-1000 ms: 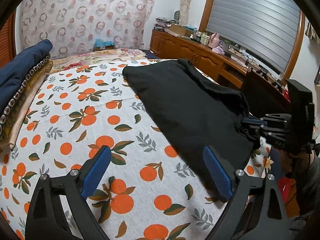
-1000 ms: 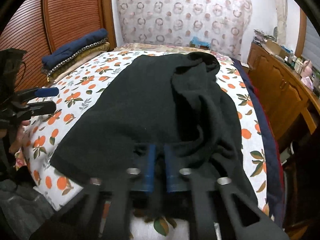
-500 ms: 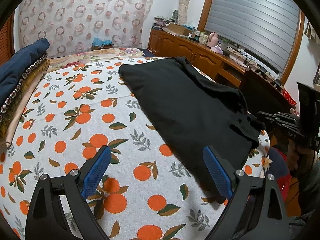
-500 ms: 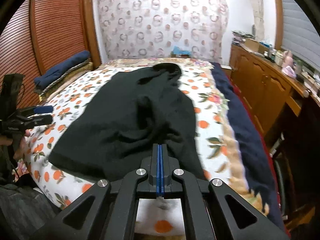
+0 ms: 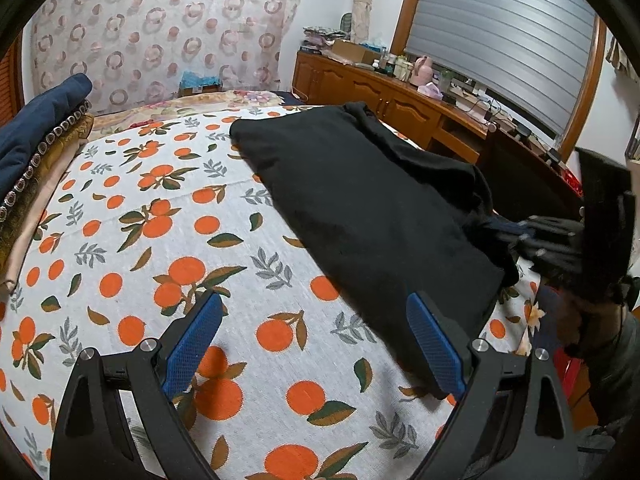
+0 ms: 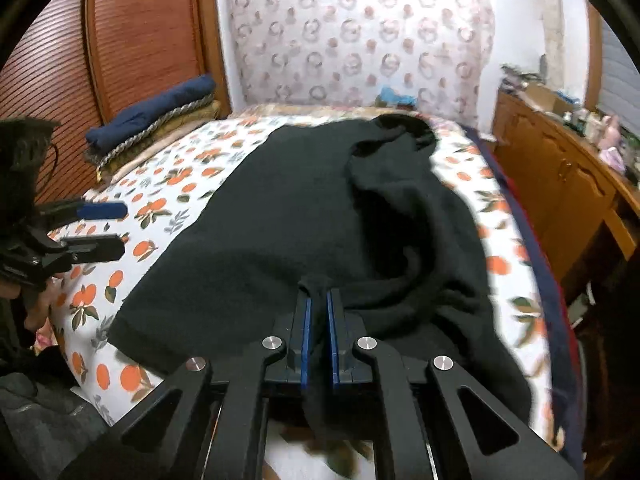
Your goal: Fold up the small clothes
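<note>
Black garment (image 6: 288, 224) lies spread on the orange-print bedspread (image 5: 168, 240), toward the side of the bed nearest the wooden cabinet (image 5: 384, 100), its far end bunched into a rumpled fold. The right gripper (image 6: 318, 312) has a pinch of the garment's near edge between its blue pads; the log's last step shows the jaws opening slightly, though the cloth is plainly pressed between them. The left gripper (image 5: 316, 320) hovers over bare bedspread beside the garment, fingers spread wide and holding nothing. Folded blankets (image 6: 152, 120) are stacked on the bed against the slatted wooden doors (image 6: 120, 40). A ring-patterned curtain (image 5: 160, 24) hangs behind the bed, and a slatted blind (image 5: 508, 40) covers the window above the cluttered cabinet.
</note>
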The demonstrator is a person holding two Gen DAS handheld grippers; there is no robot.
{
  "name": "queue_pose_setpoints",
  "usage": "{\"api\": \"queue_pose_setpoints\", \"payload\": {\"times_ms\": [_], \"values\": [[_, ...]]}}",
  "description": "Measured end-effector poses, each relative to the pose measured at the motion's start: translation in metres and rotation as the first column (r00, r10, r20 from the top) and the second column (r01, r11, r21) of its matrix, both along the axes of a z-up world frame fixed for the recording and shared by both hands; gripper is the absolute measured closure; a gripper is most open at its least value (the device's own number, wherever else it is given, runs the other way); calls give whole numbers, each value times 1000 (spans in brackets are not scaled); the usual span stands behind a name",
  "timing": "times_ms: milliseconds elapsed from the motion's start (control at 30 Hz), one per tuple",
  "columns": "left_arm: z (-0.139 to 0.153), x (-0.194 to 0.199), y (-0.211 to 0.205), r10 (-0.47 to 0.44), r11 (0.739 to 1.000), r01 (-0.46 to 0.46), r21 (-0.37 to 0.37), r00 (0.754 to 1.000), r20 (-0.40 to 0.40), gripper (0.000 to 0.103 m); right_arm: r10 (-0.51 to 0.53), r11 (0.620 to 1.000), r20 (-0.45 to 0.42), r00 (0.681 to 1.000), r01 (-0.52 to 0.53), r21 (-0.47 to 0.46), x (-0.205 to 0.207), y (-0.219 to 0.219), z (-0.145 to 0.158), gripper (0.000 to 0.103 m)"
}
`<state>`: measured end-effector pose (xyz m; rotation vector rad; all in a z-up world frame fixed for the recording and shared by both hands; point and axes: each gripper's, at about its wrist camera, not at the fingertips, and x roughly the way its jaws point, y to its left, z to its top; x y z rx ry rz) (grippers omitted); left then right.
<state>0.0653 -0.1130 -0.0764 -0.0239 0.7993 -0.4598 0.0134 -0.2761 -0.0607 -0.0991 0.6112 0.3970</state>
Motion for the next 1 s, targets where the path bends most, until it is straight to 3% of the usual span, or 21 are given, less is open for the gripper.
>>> {"api": "queue_pose_setpoints", "payload": {"times_ms": [133, 400, 500, 633, 867, 1000], "values": [[0, -1, -1, -3, 1000, 3, 0, 1000, 1, 9, -98, 995, 22, 995, 97, 34, -27, -41, 14, 96], [1, -3, -8, -14, 1000, 14, 7, 1000, 1, 9, -301, 953, -42, 953, 299, -50, -45, -86, 0, 96], [2, -5, -7, -6, 1000, 6, 13, 1000, 3, 9, -284, 958, -14, 959, 283, -56, -40, -74, 7, 90], [3, -2, -4, 7, 1000, -7, 6, 1000, 10, 9, -279, 956, 55, 959, 282, -85, -37, -58, 21, 61], [7, -2, 4, 50, 999, -51, 5, 997, 55, 9, -160, 983, 120, 980, 169, -68, -5, -18, 38, 56], [9, -1, 9, 65, 998, -65, -6, 996, 63, 9, -66, 996, 95, 993, 72, -53, 38, 8, 41, 56]]}}
